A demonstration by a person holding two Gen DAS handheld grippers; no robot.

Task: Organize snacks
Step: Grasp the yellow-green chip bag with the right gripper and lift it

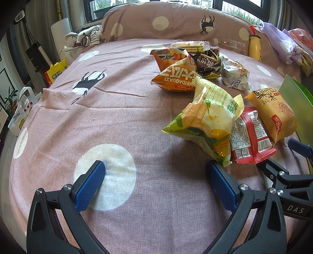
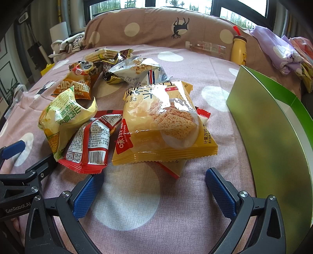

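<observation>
A pink bedspread [image 1: 117, 121] with white dots and dark deer silhouettes is covering the bed, with a matching bolster [image 1: 176, 21] lying along the far edge under the windows [image 2: 176, 4]. A yellow bottle [image 2: 238, 49] is standing against the bolster, and a clear bottle [image 2: 207, 47] is lying beside it. Bags and clutter are sitting on the floor to the left of the bed. The snacks are lying in a loose pile on the spread: a yellow rice-cracker pack [image 2: 162, 125] is resting on top of another packet, a red packet [image 2: 88, 144] is lying just beside it, and a green-yellow corn bag [image 1: 205, 121] is leaning against the red one. Farther back, an orange seed bag [image 1: 176, 78], a dark brown pack [image 1: 209, 64], a silver-white pack [image 2: 137, 72] and a biscuit sleeve [image 1: 189, 46] are clustered together. A green box [image 2: 273, 132] is standing at the right. The left gripper [image 1: 155, 175] is hovering low over the spread with its blue pads spread wide, holding nothing, its right pad just beside the corn bag's corner. The right gripper [image 2: 154, 183] is likewise gaping wide and empty, just in front of the rice-cracker pack.
</observation>
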